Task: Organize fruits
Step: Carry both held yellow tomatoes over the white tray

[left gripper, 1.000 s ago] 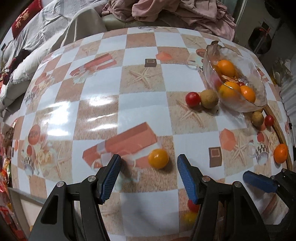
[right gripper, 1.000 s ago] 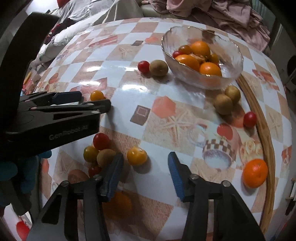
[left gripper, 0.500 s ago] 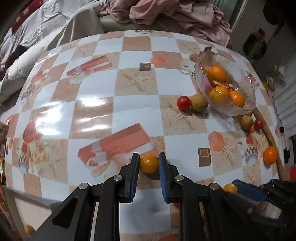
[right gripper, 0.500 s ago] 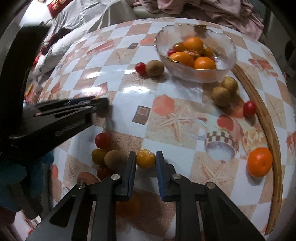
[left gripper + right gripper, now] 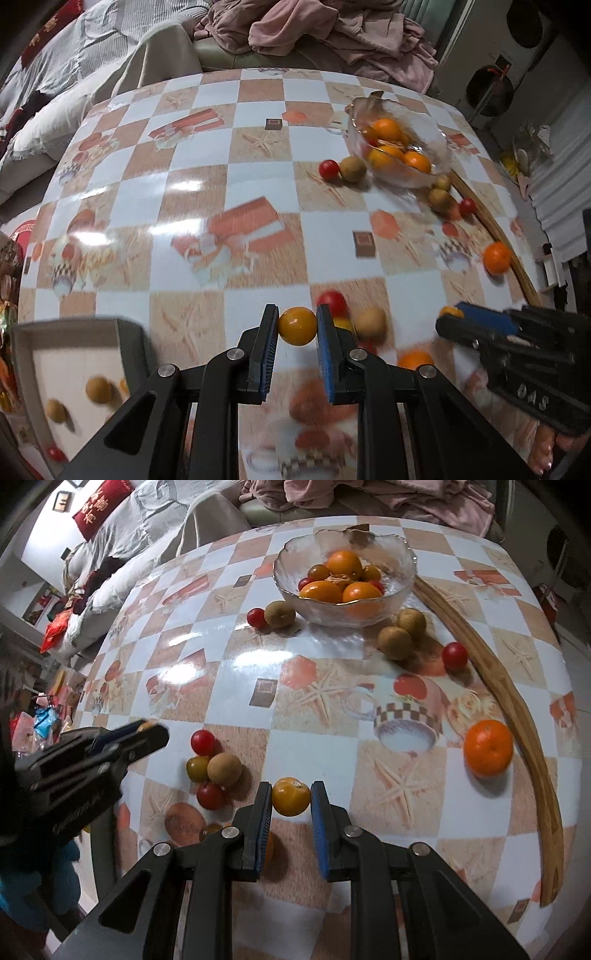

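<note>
My left gripper [image 5: 297, 326] is shut on a yellow cherry tomato [image 5: 297, 326], lifted above the checked tablecloth. My right gripper [image 5: 291, 797] is shut on another yellow tomato [image 5: 291, 796], just off the cloth. The right gripper also shows at the lower right of the left wrist view [image 5: 448, 317], and the left gripper shows at the left of the right wrist view [image 5: 147, 731]. A glass bowl [image 5: 399, 587] holding oranges and small tomatoes stands at the far side. A cluster of red, yellow and brown fruits [image 5: 212, 768] lies left of my right gripper.
A cardboard box [image 5: 74, 369] with a few small fruits sits at the lower left. A loose orange [image 5: 487, 747], two brown fruits [image 5: 402, 633] and red tomatoes [image 5: 455, 655] lie near a curved wooden strip [image 5: 517, 709] along the table's right edge. A sofa with clothes is behind.
Both grippers closed on their yellow tomatoes and lifted them. The left one rose and drew back, bringing the box into view; the right one rolled a little.
</note>
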Action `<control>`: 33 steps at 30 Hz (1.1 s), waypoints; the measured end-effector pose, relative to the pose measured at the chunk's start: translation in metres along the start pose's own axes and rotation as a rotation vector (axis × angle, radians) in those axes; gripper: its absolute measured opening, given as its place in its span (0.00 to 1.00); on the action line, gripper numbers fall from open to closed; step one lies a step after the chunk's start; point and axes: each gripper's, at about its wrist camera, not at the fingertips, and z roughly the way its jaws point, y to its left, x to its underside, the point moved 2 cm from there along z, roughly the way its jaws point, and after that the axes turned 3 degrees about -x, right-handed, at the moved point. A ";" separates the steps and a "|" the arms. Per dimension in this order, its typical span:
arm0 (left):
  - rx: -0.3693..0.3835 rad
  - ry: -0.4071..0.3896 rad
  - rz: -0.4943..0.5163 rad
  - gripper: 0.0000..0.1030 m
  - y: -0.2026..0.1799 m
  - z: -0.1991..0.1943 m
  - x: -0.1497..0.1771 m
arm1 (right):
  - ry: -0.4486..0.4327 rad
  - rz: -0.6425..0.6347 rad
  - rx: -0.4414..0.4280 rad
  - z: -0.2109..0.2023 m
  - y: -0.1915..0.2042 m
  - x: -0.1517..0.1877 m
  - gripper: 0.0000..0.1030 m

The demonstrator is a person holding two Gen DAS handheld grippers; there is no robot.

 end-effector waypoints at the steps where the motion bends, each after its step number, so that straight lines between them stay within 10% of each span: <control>1: 0.002 -0.001 0.000 0.22 0.000 -0.004 0.004 | 0.001 0.001 0.002 -0.002 0.001 0.002 0.22; 33: -0.062 0.006 -0.159 0.22 0.080 -0.089 0.106 | 0.056 -0.129 -0.013 -0.020 0.089 0.048 0.23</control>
